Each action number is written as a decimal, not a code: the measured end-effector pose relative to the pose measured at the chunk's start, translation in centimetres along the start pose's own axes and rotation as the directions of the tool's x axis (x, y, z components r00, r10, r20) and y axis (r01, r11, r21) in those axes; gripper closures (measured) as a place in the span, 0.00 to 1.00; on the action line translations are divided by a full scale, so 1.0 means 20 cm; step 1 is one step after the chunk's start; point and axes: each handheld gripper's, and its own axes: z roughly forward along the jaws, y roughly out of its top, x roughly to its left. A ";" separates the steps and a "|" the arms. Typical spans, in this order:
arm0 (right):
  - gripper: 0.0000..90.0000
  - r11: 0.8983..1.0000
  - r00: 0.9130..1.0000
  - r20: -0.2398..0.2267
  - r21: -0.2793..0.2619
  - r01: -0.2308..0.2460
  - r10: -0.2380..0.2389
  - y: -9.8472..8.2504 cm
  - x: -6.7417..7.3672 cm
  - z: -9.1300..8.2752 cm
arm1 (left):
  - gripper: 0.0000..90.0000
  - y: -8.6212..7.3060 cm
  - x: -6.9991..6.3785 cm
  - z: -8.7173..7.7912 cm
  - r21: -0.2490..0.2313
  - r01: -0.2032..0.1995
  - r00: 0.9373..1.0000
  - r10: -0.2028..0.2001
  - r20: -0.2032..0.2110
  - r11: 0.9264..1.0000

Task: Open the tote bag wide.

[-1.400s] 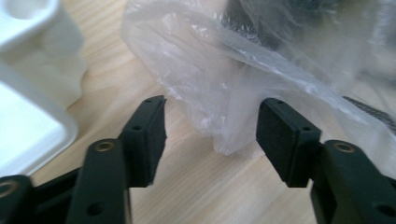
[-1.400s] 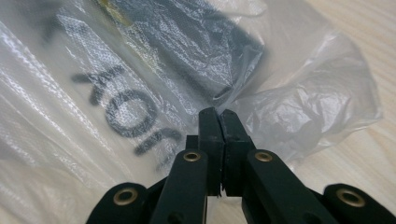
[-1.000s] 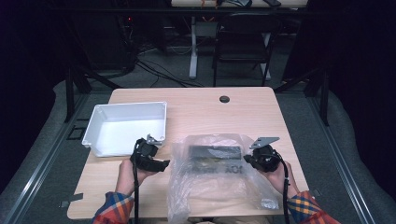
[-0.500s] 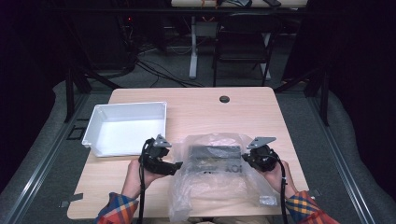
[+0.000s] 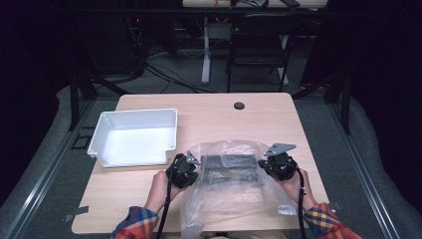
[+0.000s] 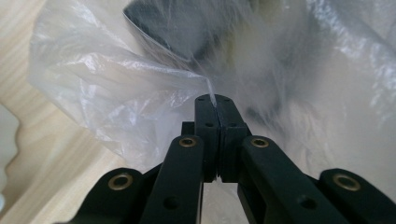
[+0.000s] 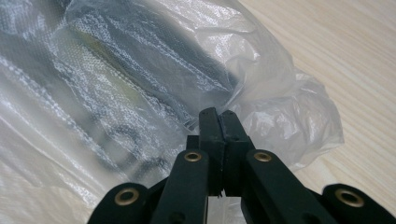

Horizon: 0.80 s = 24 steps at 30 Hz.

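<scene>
The crinkled clear plastic bag [image 5: 234,191] with a dark, probably boxy item lies on the wooden table [image 5: 278,114] between both grippers. The left gripper [image 6: 215,100], jaws just closed, pinches its left edge; the right gripper [image 7: 218,113] is clamped on its right edge.

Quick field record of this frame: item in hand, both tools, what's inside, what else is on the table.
item: clear plastic bag, lying on the table
contents: dark flat thing, hard to tell what
left tool: jaws have just closed, pinching a fold of the bag
right tool: shut on the bag's film at the other side
nearby: white bin, apart from the bag
</scene>
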 end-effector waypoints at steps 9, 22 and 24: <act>1.00 0.998 0.999 0.028 -0.054 -0.013 0.015 0.05 -0.04 0.01 | 1.00 0.03 0.07 -0.04 -0.071 0.018 0.993 -0.026 -0.114 0.997; 1.00 1.000 0.995 0.095 0.018 -0.017 0.015 0.07 -0.13 0.13 | 1.00 0.08 0.13 0.06 -0.015 0.037 0.957 -0.040 -0.288 0.999; 1.00 0.999 0.995 0.098 0.030 -0.022 0.019 0.07 -0.14 0.15 | 1.00 0.08 0.14 0.08 -0.004 0.040 0.954 -0.039 -0.296 0.999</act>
